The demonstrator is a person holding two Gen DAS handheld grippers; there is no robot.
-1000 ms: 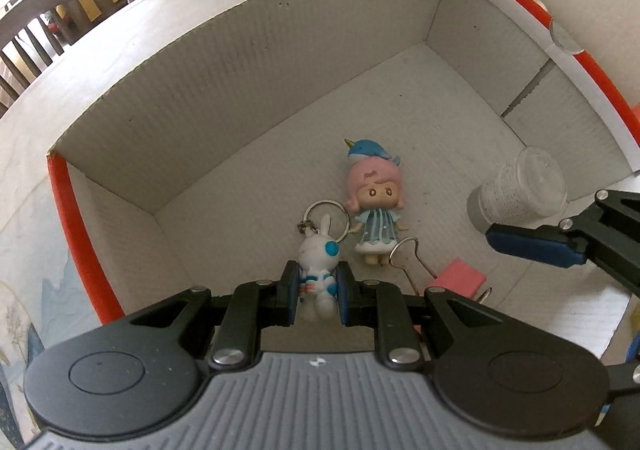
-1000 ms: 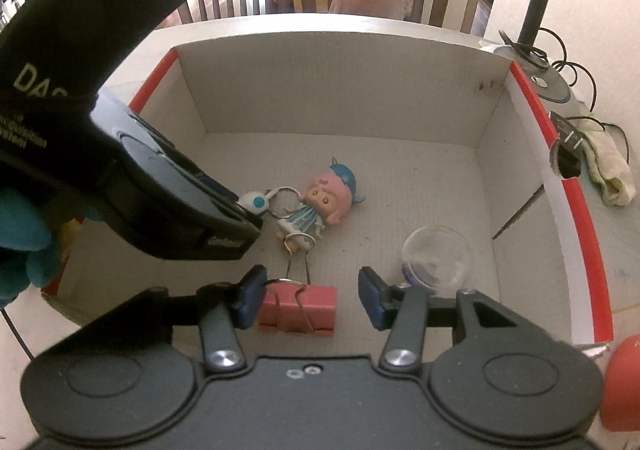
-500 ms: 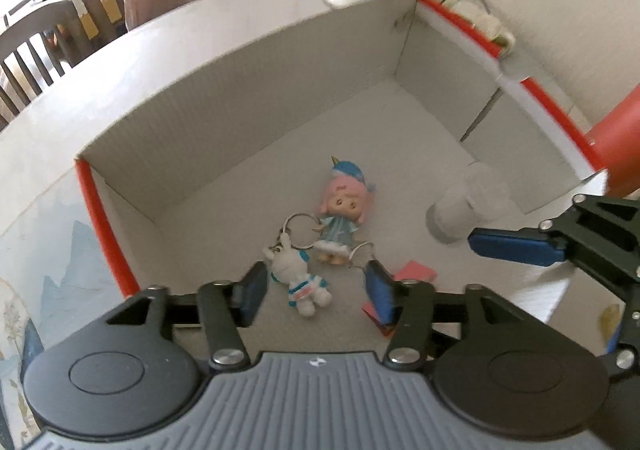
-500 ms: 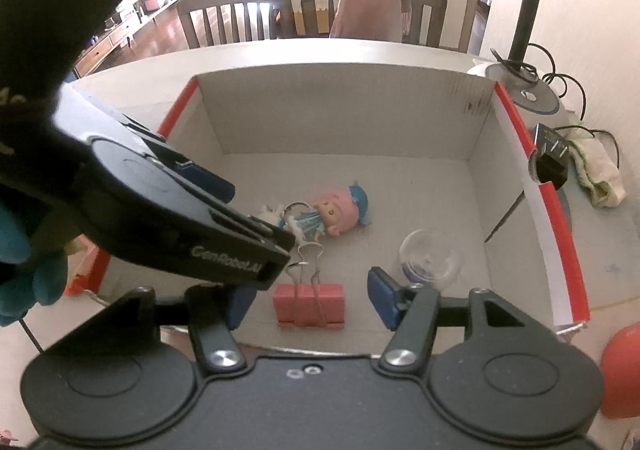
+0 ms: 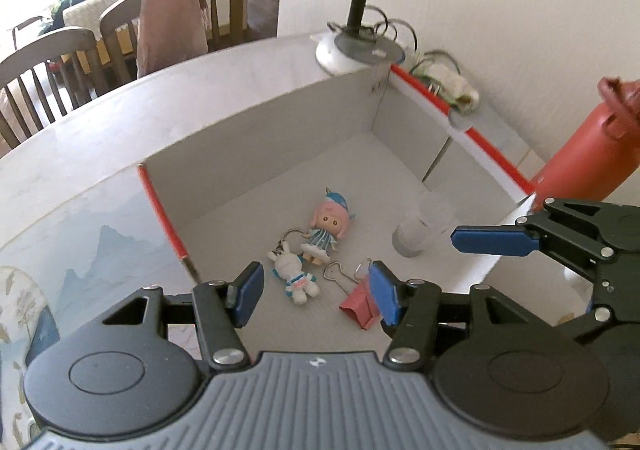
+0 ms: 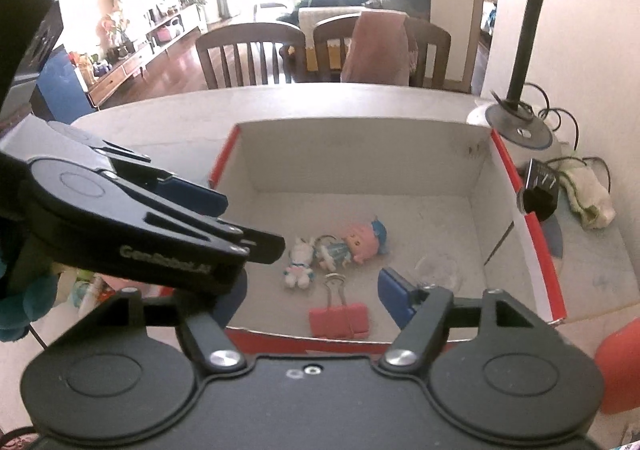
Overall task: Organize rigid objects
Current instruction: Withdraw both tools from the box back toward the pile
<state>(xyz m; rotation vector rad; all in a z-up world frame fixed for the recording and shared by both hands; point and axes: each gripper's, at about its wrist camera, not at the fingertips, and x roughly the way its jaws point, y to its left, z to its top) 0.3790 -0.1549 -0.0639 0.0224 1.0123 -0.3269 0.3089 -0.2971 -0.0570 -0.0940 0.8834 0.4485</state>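
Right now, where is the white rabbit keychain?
The white rabbit keychain lies on the box floor, beside the pink-haired doll, left of the red binder clip.

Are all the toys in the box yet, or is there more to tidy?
Four things already lie in the white cardboard box: the white bunny keychain, the pink-haired doll in a blue hat, the pink binder clip and the clear plastic cup. Nothing is in hand: the left gripper and right gripper are both open and empty. Any other loose toys outside the box can't be made out.
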